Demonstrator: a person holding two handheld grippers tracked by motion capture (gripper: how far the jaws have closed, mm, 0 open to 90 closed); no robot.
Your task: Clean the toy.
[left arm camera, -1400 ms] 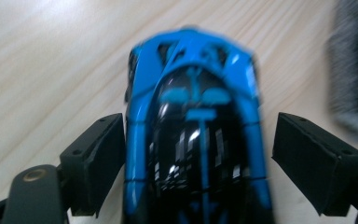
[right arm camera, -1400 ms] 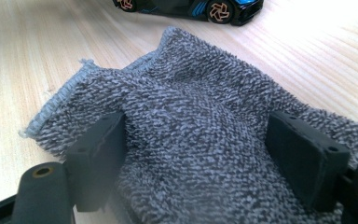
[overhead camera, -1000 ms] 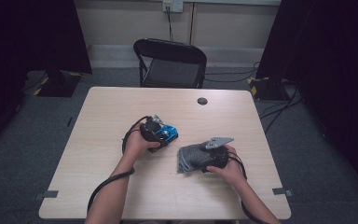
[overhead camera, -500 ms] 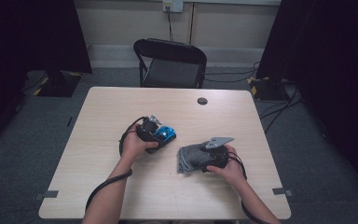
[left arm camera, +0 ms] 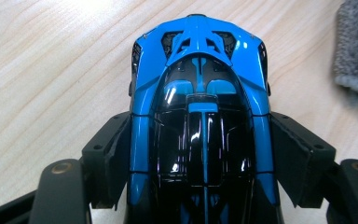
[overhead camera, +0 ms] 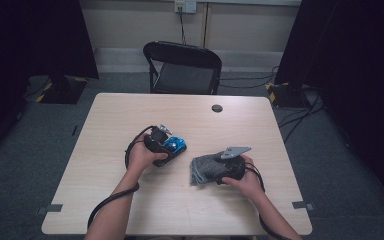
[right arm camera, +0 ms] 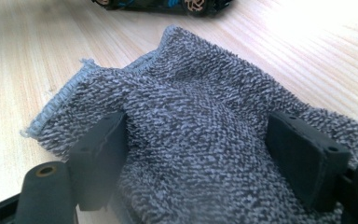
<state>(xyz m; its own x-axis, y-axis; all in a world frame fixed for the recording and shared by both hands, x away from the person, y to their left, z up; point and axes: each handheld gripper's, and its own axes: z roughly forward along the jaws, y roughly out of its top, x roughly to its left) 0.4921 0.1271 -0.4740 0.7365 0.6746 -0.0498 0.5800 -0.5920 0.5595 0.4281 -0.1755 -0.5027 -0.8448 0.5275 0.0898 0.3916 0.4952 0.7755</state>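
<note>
Left gripper (left arm camera: 200,186) is clamped on the blue toy car (left arm camera: 199,107): both pads press the car's flanks, roughly at mid-body. Jaws have just been closing a little, car between them. Car's long axis runs straight out along the gripper's own axis, so the end away from the gripper points away from the hand; can't tell for sure whether that end is the nose or the tail. In the high view the car (overhead camera: 174,145) sits near the middle of the desk (overhead camera: 110,112), a bit left of centre, long axis slanting toward the far right corner, with the left gripper (overhead camera: 161,142) behind it.

Right gripper (right arm camera: 205,154) grips a bunched grey towel (right arm camera: 200,107), fabric packed between both pads and bulging up over them. In the high view the towel (overhead camera: 205,170) lies right of centre, toward the near edge, right gripper (overhead camera: 219,172) on it.

Key relation: towel is just right of the car and nearer the person, near but not touching. From the right gripper's camera the car's side (right arm camera: 161,4) lies across the top, broadside to the towel. Likely next: towel goes toward the car's side for a wipe; right hand is the nearer one for that.
</note>
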